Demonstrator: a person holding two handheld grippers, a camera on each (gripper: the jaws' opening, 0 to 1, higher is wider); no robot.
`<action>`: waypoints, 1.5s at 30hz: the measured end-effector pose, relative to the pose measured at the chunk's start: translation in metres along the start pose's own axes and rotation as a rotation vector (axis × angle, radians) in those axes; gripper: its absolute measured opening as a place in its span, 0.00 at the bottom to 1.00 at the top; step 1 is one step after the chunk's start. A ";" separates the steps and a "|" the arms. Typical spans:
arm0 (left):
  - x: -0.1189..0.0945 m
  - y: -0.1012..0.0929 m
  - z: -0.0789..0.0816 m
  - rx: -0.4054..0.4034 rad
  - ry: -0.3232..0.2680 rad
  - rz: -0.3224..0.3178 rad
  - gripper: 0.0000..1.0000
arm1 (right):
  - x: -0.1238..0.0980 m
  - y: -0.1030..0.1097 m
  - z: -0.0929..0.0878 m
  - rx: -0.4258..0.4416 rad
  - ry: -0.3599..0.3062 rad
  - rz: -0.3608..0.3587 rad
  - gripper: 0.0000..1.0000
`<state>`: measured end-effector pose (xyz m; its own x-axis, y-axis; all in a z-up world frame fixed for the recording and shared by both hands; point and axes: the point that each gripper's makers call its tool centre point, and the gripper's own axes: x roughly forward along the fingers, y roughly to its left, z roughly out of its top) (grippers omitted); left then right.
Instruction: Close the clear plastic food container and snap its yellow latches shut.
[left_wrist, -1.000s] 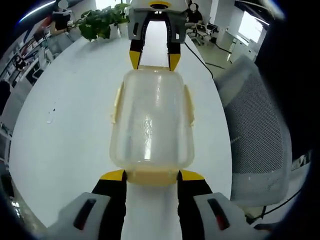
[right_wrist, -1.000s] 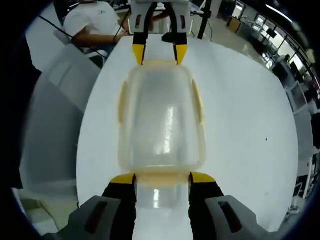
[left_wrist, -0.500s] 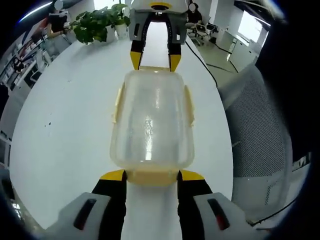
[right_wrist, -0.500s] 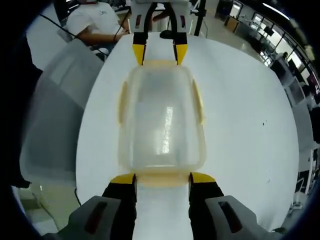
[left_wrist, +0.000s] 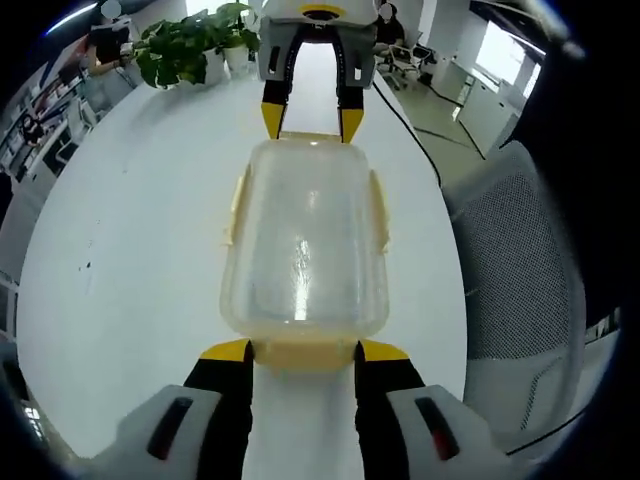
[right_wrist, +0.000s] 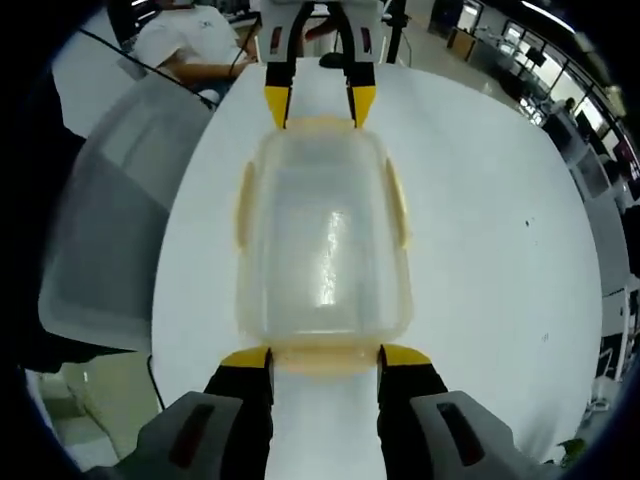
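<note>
My left gripper (left_wrist: 304, 352) and right gripper (right_wrist: 325, 357) straddle the container's (left_wrist: 303, 235) end latches at 6 o'clock, jaws wide. Uneven pressing could skid it across the table (left_wrist: 130, 230), leaving the 3 and 9 o'clock latches unsnapped.

- big white round table (left_wrist: 130, 250), totally plain top
- clear plastic food container (left_wrist: 303, 245) in the middle of it, lid on
- potted plant (left_wrist: 185, 48) at the far edge
</note>
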<state>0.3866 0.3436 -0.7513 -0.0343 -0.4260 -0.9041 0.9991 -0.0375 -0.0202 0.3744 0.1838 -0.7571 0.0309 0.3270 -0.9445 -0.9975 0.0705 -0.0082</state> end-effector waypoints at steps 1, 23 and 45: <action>0.000 0.000 0.001 -0.001 0.000 -0.001 0.39 | 0.000 0.000 -0.001 0.003 -0.003 0.003 0.40; 0.017 -0.013 0.005 -0.025 0.017 -0.018 0.39 | 0.007 0.013 -0.016 0.001 0.012 0.022 0.40; 0.030 -0.016 0.004 -0.020 0.035 -0.017 0.39 | 0.017 0.016 -0.024 -0.004 0.025 0.013 0.40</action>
<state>0.3696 0.3278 -0.7760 -0.0508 -0.3940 -0.9177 0.9987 -0.0263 -0.0440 0.3572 0.1679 -0.7812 0.0161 0.3039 -0.9526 -0.9980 0.0625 0.0030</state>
